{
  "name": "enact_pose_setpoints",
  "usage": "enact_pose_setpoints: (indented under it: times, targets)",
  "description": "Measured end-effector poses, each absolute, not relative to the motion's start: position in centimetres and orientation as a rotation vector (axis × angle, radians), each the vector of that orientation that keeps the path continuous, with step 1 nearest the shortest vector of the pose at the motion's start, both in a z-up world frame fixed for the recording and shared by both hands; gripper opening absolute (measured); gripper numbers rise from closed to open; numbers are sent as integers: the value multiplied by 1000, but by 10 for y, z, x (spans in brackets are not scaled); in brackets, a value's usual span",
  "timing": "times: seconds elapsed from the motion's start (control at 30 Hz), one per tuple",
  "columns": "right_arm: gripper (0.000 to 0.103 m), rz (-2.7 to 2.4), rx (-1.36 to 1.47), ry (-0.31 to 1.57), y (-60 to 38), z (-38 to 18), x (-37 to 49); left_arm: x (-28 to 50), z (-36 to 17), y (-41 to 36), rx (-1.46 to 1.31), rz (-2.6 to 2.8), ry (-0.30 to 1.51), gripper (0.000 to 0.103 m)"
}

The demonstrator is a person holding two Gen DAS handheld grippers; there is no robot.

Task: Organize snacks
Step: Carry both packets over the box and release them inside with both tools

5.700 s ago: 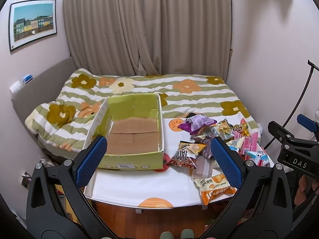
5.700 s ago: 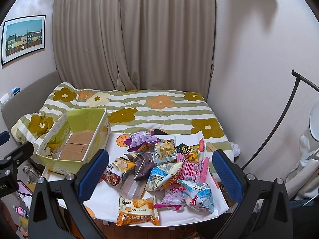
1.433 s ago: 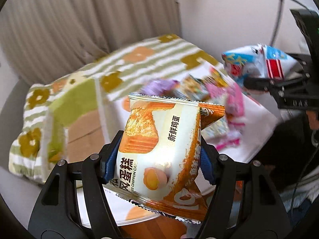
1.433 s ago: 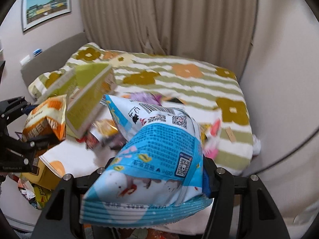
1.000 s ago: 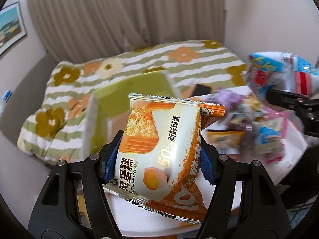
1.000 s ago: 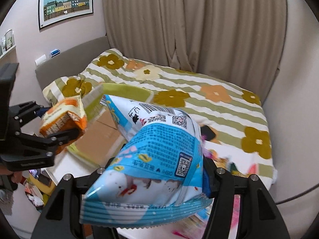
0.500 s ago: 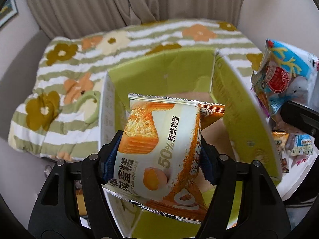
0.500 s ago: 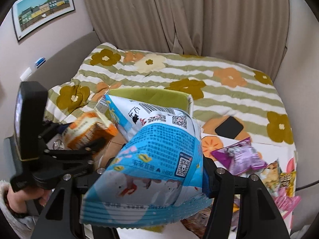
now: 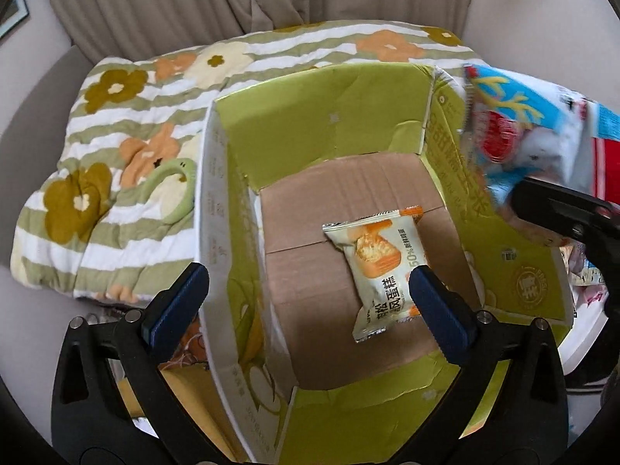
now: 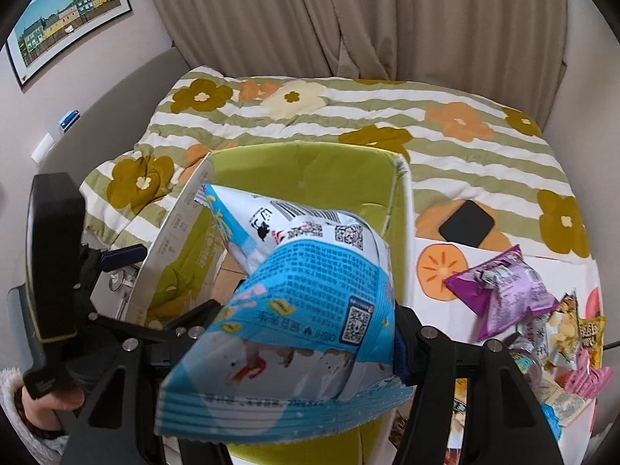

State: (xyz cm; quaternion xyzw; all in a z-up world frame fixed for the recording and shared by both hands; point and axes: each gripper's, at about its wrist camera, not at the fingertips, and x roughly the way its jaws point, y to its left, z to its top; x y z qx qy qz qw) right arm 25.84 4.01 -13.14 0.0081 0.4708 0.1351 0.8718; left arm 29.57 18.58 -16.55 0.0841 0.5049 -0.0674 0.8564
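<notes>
My left hand-held gripper [image 9: 306, 302] is spreading, dropping the cake packet [image 9: 381, 267] into the green box [image 9: 333, 116]; right hand-held gripper [image 10: 279, 352] is pinching the blue bag [image 10: 294, 302].

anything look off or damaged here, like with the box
The green box has ragged, torn inner flap edges near its front, and its side walls splay outward. The chiffon cake packet lies askew on the cardboard floor, clear of the open left gripper. A black phone-like slab sits among the snacks' side.
</notes>
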Motion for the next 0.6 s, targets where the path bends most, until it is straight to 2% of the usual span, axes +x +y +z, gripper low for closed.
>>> enact_pose_setpoints:
  times: [0.3, 0.33, 0.37, 0.43, 0.6]
  targets:
    - [59, 323, 37, 992, 47, -152, 288, 292, -169, 187, 183, -97, 1064, 102]
    - [67, 321, 41, 983, 47, -153, 290, 292, -169, 186, 186, -94, 1064, 102]
    - [85, 326, 43, 982, 46, -153, 292, 291, -169, 186, 189, -89, 1065, 102]
    - [103, 345, 30, 977, 47, -153, 290, 289, -169, 186, 190, -79, 1070, 102]
    - [103, 311, -21, 999, 44, -156, 277, 279, -169, 187, 175, -70, 1070, 102]
